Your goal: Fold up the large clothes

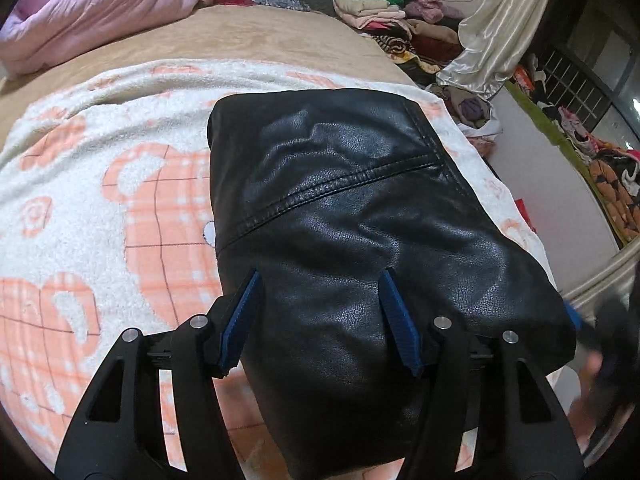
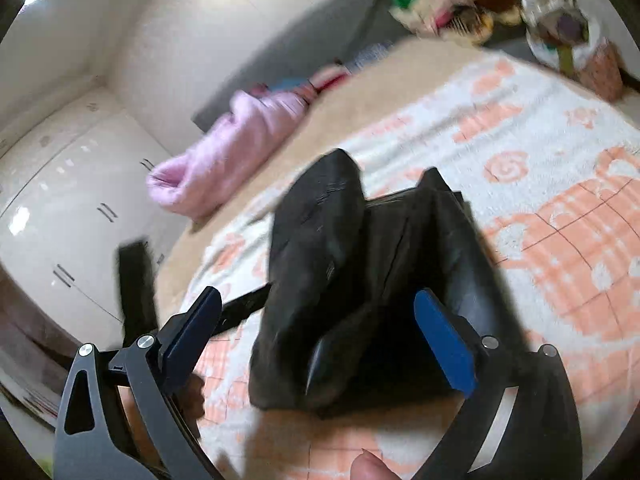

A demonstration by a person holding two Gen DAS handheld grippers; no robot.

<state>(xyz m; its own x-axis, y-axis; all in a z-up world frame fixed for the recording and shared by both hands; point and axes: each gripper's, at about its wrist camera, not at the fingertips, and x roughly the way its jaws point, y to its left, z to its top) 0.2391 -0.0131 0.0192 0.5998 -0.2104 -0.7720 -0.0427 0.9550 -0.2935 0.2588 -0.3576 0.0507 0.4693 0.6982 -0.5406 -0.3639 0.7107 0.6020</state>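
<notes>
While the black leather garment (image 1: 352,216) lies folded into a compact block on the white-and-orange patterned blanket (image 1: 100,184) that covers the bed, both grippers hover over its near end. Seen from the left wrist, the left gripper (image 1: 320,320) has its jaws partly apart, the blue pads (image 1: 240,320) straddling the garment's near edge without pressing on it; one pad sits at the garment's left border, the other over its glossy middle. Seen from the right wrist, the right gripper (image 2: 320,336) stands with its jaws wide, and the garment (image 2: 360,280) appears as a bundle of stacked folds between and beyond the pads; that view is smeared, so whether a pad brushes the leather is hard to say, though nothing looks gripped. Beyond the garment, at the far side of the bed, rests a rolled pink quilt (image 1: 92,4), and to the garment's far right sits a heap of mixed clothes (image 1: 384,8).
</notes>
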